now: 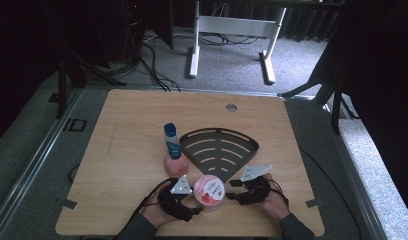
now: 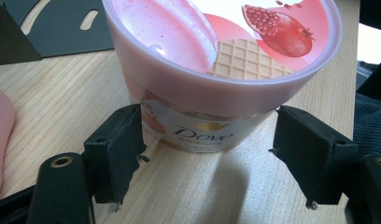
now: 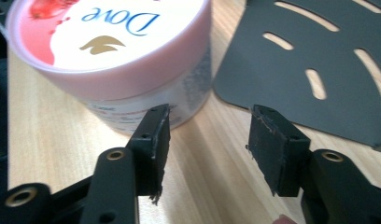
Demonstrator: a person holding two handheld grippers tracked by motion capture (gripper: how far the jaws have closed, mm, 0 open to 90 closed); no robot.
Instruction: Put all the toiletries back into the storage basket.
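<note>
The table [image 1: 132, 125] is a pale wood board with a small round hole near its far edge. On its middle lies the tray [image 1: 219, 147], a flat black fan-shaped plate with curved slots, its point turned toward the person. Just left of the tray stands the bottle [image 1: 171, 141], blue and white, leaning a little, with a pink thing [image 1: 174, 165] at its foot that also shows as a pink edge at the left of the left gripper view. The jar [image 1: 209, 191], a pink tub with a Dove lid printed with fruit and a wafer, stands upright on the bare wood near the front edge, just in front of the tray's point and between the two grippers. The left gripper [image 1: 192, 196] sits at the jar's left, held in a hand [image 1: 159, 214] that comes up from the bottom edge; in the left gripper view its jaws stand wide on either side of the jar's lower wall, one pad [image 2: 115, 149] right at the label, the other clear of it, so nothing is gripped. The right gripper [image 1: 231, 190] lies at the jar's right; in the right gripper view its jaws are apart with bare wood between them, the jar just beyond one pad [image 3: 156, 140], nothing held.
</note>
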